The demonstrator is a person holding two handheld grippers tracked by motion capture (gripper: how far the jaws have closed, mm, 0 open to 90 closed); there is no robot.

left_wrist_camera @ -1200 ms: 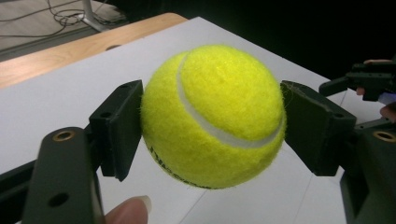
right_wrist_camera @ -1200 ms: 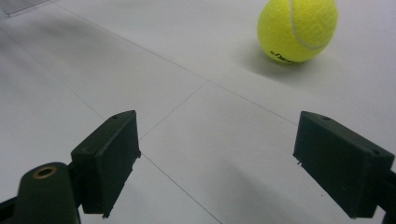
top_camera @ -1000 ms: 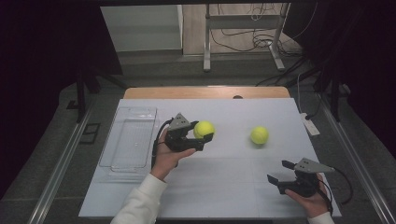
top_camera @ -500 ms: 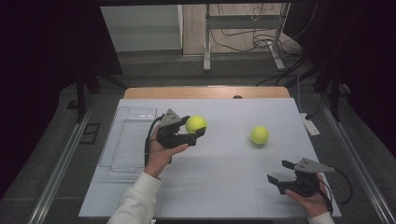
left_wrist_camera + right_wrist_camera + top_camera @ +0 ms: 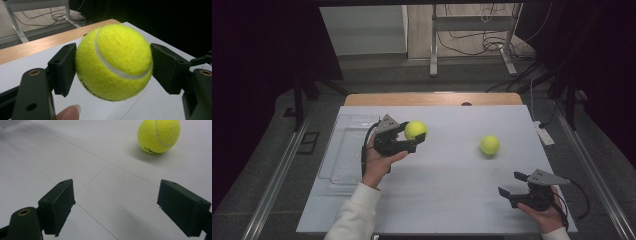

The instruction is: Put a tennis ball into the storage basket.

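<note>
My left gripper is shut on a yellow tennis ball and holds it a little above the white table, left of centre. Both black pads press on the ball's sides in the left gripper view. A second yellow tennis ball rests on the table at the right of centre. My right gripper stays near the front right corner, open, with nothing between its pads. That second ball lies well ahead of it.
A clear plastic tray lies on the table's left side, just left of my left hand. The table's wooden far edge runs along the back. A white power strip sits off the right edge.
My left gripper has carried its ball to the left, toward the tray, and slightly up. The right gripper and the second ball have not moved.
</note>
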